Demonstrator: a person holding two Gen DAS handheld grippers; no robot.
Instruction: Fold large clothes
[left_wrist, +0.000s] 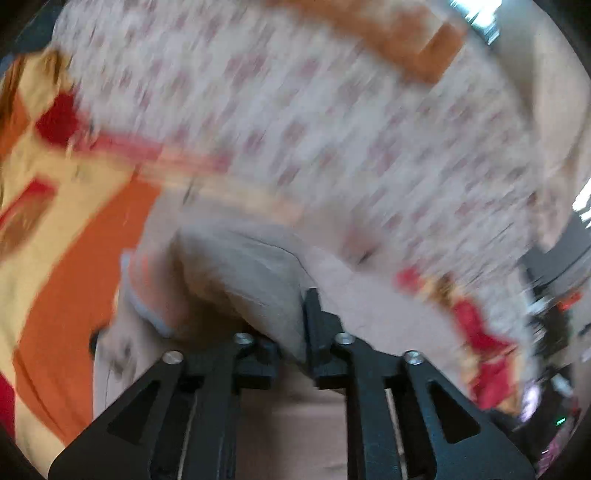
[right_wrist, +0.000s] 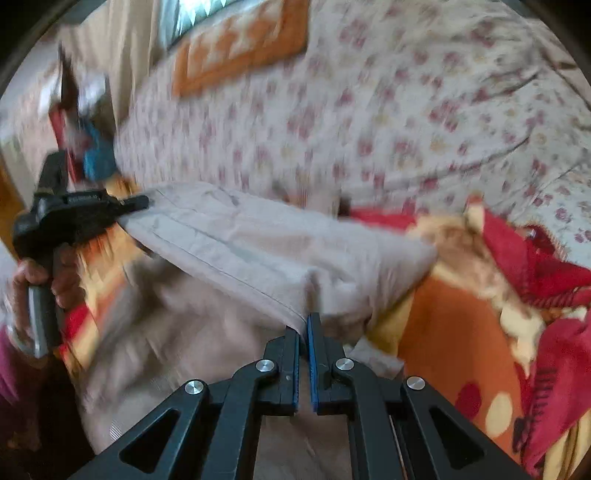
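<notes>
A beige garment (right_wrist: 258, 243) is stretched in a band between my two grippers, over a bed. In the right wrist view my right gripper (right_wrist: 304, 325) is shut on the near edge of the cloth, which is pinched between its blue pads. My left gripper (right_wrist: 138, 203) shows at the left of that view, held by a hand (right_wrist: 33, 273) and clamped on the garment's far corner. In the blurred left wrist view the beige garment (left_wrist: 251, 273) bunches between the fingers of my left gripper (left_wrist: 291, 314) and hides the left finger.
A floral sheet (right_wrist: 369, 110) covers the bed behind the garment. An orange and yellow blanket (right_wrist: 461, 332) with a crumpled red part (right_wrist: 554, 277) lies under and to the right. An orange cushion (right_wrist: 240, 48) sits at the far end by a window.
</notes>
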